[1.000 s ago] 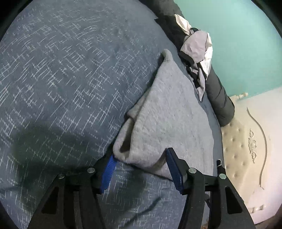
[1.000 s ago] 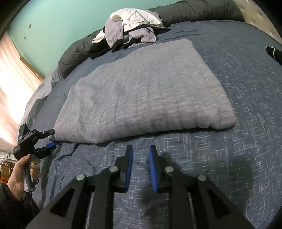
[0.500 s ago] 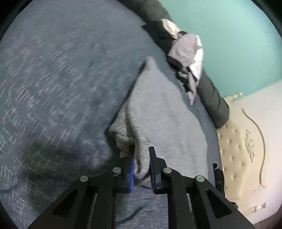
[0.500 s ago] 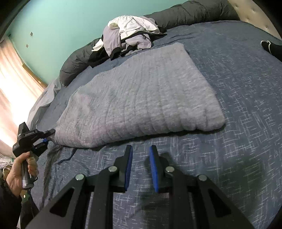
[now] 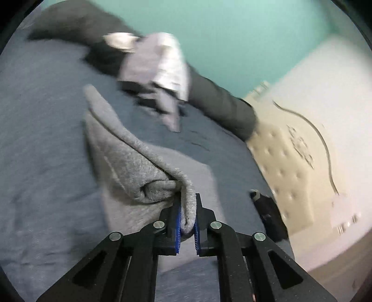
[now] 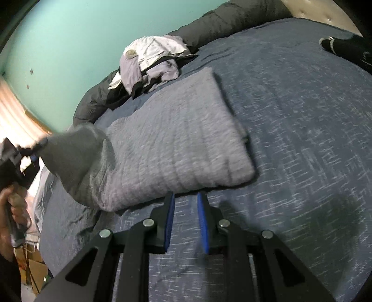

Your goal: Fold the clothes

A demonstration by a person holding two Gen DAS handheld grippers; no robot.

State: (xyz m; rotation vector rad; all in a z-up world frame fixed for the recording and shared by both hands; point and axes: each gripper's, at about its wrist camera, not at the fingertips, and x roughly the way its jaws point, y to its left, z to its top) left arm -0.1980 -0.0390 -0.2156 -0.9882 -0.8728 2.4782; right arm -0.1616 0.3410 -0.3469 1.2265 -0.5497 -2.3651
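Note:
A grey knitted garment (image 6: 176,144) lies folded on the blue bedspread (image 6: 302,116). In the left wrist view my left gripper (image 5: 187,209) has one corner of the garment (image 5: 130,167) pinched between its blue pads, its jaws still closing, and holds that corner raised off the bed. The right wrist view shows the same lifted corner at the far left, held by my left gripper (image 6: 34,151) in a person's hand (image 6: 14,202). My right gripper (image 6: 186,199) hovers at the garment's near edge, its jaws a narrow gap apart with nothing between them.
A pile of white and lilac clothes (image 6: 151,62) sits on a dark rolled duvet (image 6: 232,18) along the teal wall. A black sock (image 6: 344,48) lies at the far right of the bed. A cream tufted headboard (image 5: 290,162) borders the bed.
My left gripper closed on the garment's corner and lifted it up and over, peeling that end off the bed. The right gripper moved in towards the garment's near edge.

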